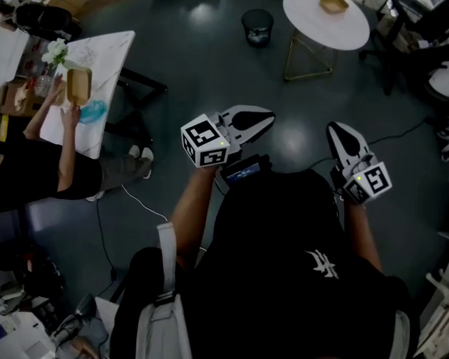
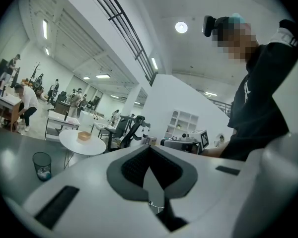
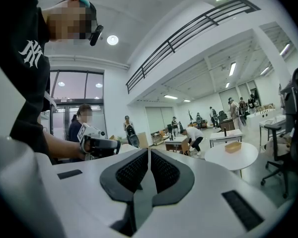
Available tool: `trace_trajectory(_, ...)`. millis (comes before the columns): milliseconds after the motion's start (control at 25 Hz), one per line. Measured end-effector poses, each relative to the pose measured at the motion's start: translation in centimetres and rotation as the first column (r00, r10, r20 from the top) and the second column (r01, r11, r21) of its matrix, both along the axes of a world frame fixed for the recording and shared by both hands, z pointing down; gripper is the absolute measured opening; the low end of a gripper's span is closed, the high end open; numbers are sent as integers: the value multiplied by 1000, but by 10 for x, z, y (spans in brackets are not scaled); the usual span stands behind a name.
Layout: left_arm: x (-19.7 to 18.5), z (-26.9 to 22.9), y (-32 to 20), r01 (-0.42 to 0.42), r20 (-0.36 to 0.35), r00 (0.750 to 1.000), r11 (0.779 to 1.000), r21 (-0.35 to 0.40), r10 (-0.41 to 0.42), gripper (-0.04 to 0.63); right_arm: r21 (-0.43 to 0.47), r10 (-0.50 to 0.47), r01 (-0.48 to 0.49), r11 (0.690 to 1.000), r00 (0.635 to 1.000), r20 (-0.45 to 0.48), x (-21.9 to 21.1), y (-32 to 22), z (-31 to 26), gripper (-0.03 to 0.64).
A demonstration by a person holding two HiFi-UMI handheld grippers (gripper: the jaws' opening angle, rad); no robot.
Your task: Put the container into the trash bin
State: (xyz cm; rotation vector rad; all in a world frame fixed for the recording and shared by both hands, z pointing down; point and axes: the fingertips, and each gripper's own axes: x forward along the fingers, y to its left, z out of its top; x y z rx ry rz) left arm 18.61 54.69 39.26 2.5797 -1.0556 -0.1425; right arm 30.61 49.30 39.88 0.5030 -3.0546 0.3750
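A tan container [image 1: 334, 4] sits on a round white table [image 1: 314, 22] at the far right of the head view. A black mesh trash bin [image 1: 257, 27] stands on the dark floor just left of that table. My left gripper [image 1: 265, 117] and right gripper [image 1: 336, 129] are held level in front of me, well short of both, each shut with nothing between its jaws. In the left gripper view the container [image 2: 84, 135] and the trash bin [image 2: 41, 165] lie far off beyond the shut left gripper [image 2: 149, 150]. The right gripper view shows the container [image 3: 233, 147] far beyond the shut right gripper [image 3: 148, 153].
A marble-topped table [image 1: 97, 66] with a seated person [image 1: 37, 163] stands at the left. Office chairs [image 1: 434, 43] crowd the right edge. A white cable [image 1: 135, 200] runs over the floor. Dark open floor lies between me and the trash bin.
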Motion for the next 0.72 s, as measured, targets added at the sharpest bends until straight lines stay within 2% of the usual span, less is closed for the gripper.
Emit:
trace_trajectory(360, 9, 8, -9, -36, -11, 999, 999, -11, 36, 3, -16, 35, -35, 999, 999, 3, 14, -5, 2, 41)
trace_trajectory(720, 3, 8, -44, -8, -18, 1000, 1000, -22, 7, 3, -9, 8, -8, 1000, 1000, 22, 8, -40, 1, 41)
